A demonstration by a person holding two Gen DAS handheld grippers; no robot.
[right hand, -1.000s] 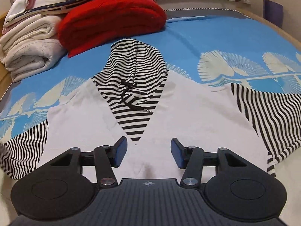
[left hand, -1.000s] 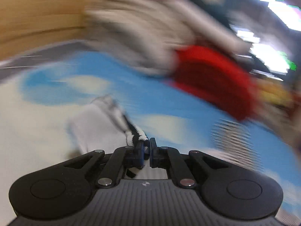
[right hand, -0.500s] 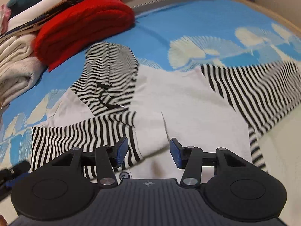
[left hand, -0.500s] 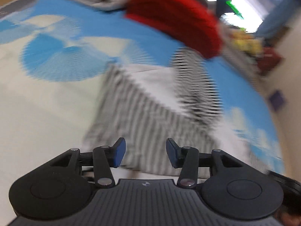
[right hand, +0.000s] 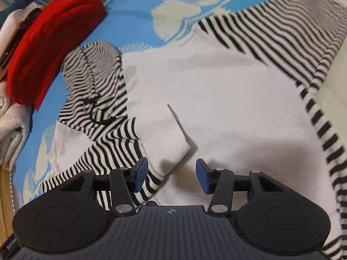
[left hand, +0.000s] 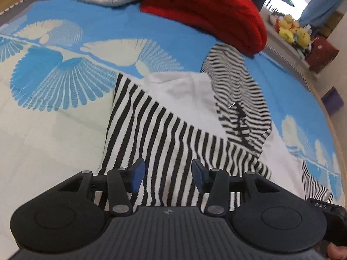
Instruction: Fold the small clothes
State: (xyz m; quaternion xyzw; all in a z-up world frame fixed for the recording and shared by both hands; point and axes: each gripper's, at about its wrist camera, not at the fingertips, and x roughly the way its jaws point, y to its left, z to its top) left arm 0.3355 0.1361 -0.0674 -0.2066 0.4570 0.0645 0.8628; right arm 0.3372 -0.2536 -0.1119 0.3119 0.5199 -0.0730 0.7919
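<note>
Blue bedspread. Hoodie flat beneath both wide, empty grippers, left and right; hood toward red blanket, long axis probably likewise.

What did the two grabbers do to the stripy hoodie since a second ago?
The left gripper was pinching the stripy left sleeve; it carried it across onto the white body of the hoodie, let go, and is now open. The right gripper stayed open and slid toward the other sleeve, which lies spread out as before. The hood and red blanket stayed put.
</note>
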